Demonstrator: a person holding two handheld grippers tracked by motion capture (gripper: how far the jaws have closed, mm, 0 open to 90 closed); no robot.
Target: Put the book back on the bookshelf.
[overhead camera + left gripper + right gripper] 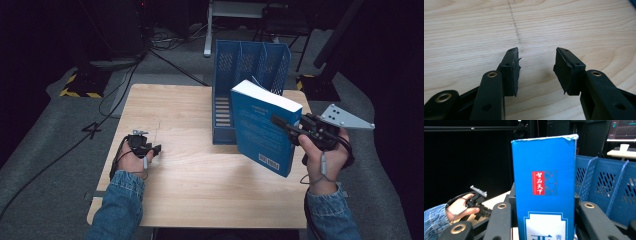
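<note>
Blue book (pixel 262 125), lifted clear of the worktop (pixel 200 170) and tilted, just in front of the blue file rack (pixel 250 65) at the far right. The right claw (pixel 287 127) grasps it by the spine, jaws clenched on both covers. The left claw (pixel 155 148), released and holding nothing, rests low at the near left. To slot the book cleanly, it should be stood upright and lined up with one compartment before lowering.

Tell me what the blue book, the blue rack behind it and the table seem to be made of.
Book: likely paper with a smooth printed cover; white page edges show.
Rack: probably moulded plastic, matte, with perforated dividers.
Table: pale wood or wood-look laminate; grain lines show.
</note>
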